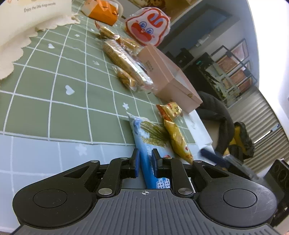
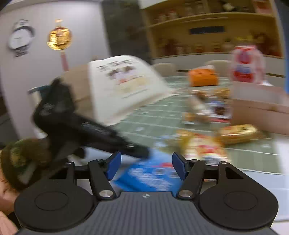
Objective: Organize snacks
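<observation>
**Left wrist view: one packet gripped, most snacks still loose**

Left wrist view showed the left gripper (image 1: 146,163) clamped on the near end of a blue snack packet (image 1: 147,137), its blue pads pressing both sides while the packet's far end rested on the green checked tablecloth (image 1: 59,86). Just beyond the jaws and to their right lay two yellow wrapped sweets (image 1: 178,139). Farther ahead sat a pile of golden biscuit packs (image 1: 124,63) beside a pink box (image 1: 169,77), with a rabbit-face bag (image 1: 148,27) and an orange carton (image 1: 103,11) well beyond. In the blurred right wrist view, the right gripper (image 2: 146,167) stood part open, the same blue packet between its fingers but no pad visibly touching it. The left tool reached in from its left. By the look of it, sorting had barely begun: nearly every snack lay scattered, and whether the pink box already held any could not be told.
</observation>
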Demonstrator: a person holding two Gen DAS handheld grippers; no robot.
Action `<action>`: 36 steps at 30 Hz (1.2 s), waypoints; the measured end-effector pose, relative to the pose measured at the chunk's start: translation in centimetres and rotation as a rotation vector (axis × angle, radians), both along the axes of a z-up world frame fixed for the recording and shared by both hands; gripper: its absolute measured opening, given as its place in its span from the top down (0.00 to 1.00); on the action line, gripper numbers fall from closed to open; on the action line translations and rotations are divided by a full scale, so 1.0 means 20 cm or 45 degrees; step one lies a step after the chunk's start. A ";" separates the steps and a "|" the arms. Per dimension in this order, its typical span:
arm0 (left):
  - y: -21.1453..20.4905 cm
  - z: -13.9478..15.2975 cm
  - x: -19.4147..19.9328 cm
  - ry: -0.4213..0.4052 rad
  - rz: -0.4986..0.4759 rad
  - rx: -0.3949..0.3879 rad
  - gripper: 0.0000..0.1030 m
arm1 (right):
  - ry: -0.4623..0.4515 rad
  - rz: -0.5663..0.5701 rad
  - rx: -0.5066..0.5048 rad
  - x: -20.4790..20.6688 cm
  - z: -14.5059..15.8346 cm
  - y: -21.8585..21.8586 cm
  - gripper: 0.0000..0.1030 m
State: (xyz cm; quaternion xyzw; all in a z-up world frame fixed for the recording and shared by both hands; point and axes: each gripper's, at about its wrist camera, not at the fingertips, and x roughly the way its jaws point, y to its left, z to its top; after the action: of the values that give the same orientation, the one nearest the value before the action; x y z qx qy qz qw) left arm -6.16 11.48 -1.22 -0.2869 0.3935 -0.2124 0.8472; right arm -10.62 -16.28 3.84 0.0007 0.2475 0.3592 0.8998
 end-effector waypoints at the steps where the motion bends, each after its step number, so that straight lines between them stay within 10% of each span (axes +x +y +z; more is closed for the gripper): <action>1: -0.01 0.00 0.00 0.002 -0.001 0.007 0.79 | -0.020 -0.068 -0.015 0.01 0.02 -0.03 0.31; 5: -0.02 0.00 -0.01 -0.019 -0.001 0.036 0.79 | 0.000 -0.236 -0.044 0.13 0.02 -0.08 0.13; 11: 0.00 0.03 -0.06 -0.025 0.020 0.080 0.75 | 0.320 -0.256 -0.008 0.41 -0.15 -0.05 0.28; 17: 0.01 0.00 -0.07 -0.005 0.002 0.039 0.75 | -0.010 -0.475 -0.330 0.21 -0.15 -0.03 0.28; 26: -0.10 -0.08 0.04 0.016 -0.102 -0.146 0.74 | -0.064 -0.343 -0.248 0.00 -0.18 -0.08 0.30; 31: -0.18 -0.06 0.09 -0.016 -0.138 -0.192 0.54 | -0.050 -0.342 -0.207 0.01 -0.19 -0.09 0.30; 36: -0.18 0.00 0.06 -0.103 -0.179 -0.333 0.62 | -0.016 -0.362 -0.130 0.01 -0.17 -0.19 0.35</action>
State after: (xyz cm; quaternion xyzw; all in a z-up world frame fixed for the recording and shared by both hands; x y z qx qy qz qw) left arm -4.91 7.83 -1.19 -0.3578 0.3470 -0.3321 0.8008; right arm -10.36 -20.02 0.50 -0.0122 0.2574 0.2153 0.9419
